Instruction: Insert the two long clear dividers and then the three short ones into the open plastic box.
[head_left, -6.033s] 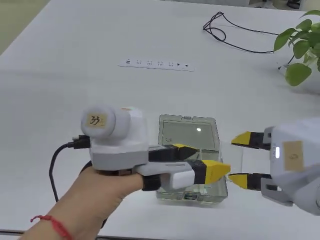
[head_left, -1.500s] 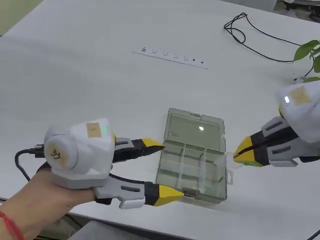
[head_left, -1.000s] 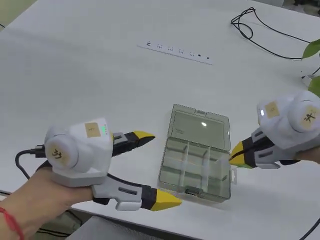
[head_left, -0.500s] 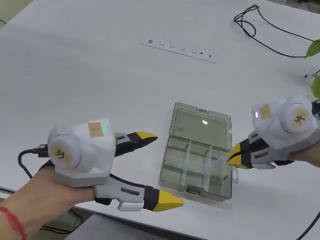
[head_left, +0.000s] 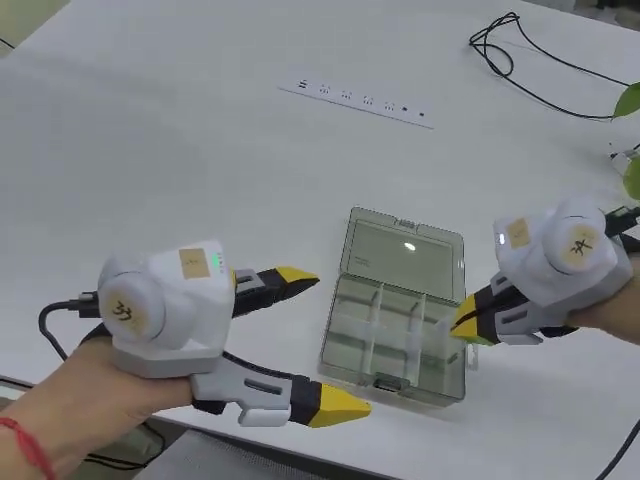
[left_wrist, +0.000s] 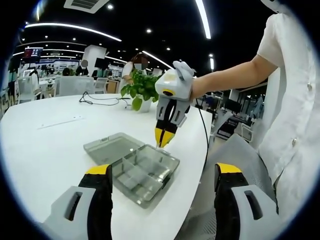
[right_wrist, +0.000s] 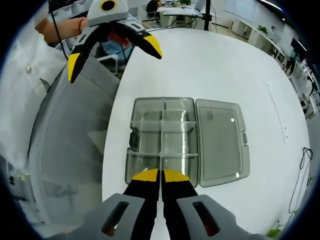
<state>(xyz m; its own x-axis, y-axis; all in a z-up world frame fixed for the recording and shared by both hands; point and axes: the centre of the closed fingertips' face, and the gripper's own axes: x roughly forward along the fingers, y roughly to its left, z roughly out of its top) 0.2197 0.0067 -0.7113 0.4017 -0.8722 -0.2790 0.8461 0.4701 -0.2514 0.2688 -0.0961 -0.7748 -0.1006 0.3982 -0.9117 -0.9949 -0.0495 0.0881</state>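
Right gripper (head_left: 462, 325): jaws pressed together, yellow tips pointing down at the right end of the plastic box (head_left: 392, 385). In the right gripper view the tips sit over the box's near end wall, in line with the lengthwise partition. A faint clear sliver shows just under the tips in the head view. Cannot tell whether it is pinched between the jaws, or whether the tips touch the box.

Left gripper (head_left: 322, 342): jaws spread wide, nothing between them. It hangs just left of the box, apart from it, tips pointing toward it. A green light shows on its housing.

Box: near the front edge of the white table (head_left: 150, 150), between the two grippers. It is open, and the lid (head_left: 405, 255) lies flat on the table on the far side, joined along the long edge. Clear dividers (right_wrist: 162, 122) stand in the tray — one line runs lengthwise and two run across, splitting it into compartments. The exact count is hard to read through the clear plastic.

Surroundings: a hand (head_left: 90, 400) holds the left gripper, and a black cord (head_left: 55, 320) loops off the gripper's back. A white power strip (head_left: 362, 99) lies well beyond the box. A black cable (head_left: 520, 60) is coiled at the far right of the table, with a potted plant (left_wrist: 141, 90) near that corner.
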